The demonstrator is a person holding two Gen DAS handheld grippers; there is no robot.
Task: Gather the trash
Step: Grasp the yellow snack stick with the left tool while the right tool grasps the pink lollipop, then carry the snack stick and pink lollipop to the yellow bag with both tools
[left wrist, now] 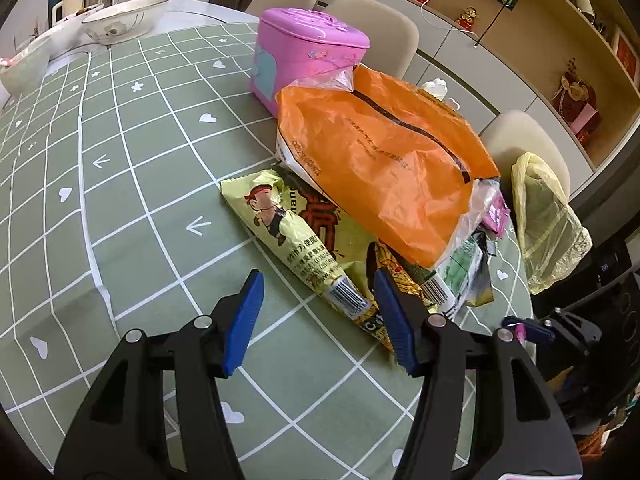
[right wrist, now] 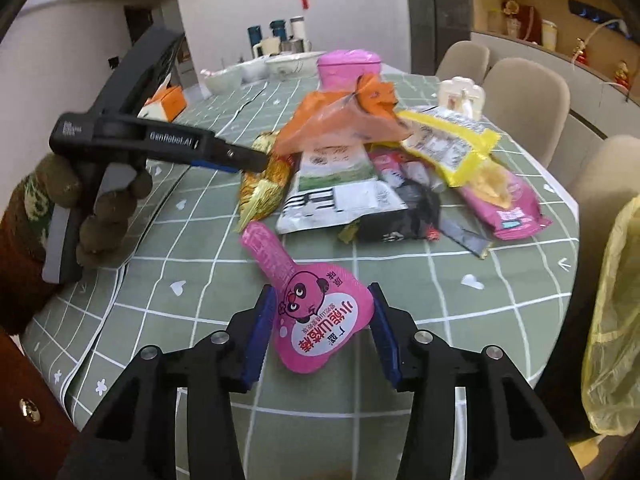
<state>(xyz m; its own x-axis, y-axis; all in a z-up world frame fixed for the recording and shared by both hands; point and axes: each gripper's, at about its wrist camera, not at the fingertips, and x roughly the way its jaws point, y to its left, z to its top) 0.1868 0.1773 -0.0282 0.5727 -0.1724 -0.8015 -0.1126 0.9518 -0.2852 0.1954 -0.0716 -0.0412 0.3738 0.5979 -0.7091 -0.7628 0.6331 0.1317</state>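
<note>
Both grippers have black scissor-linked arms with silver round rivets and blue ribbed pads (left wrist: 244, 320); the left gripper (right wrist: 256, 162) carries white "GenRobot.AI" lettering; the hand (right wrist: 92, 216) wears an olive-brown knitted glove with camouflage-patterned back.

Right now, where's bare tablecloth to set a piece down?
Free: the green tablecloth left of the yellow snack wrapper, up to the pink box and white bowl. Crowded: the wrapper pile under the orange bag, out to the table's right edge.

glossy plastic orange bag (left wrist: 384, 168), matt tablecloth (left wrist: 132, 184)
</note>
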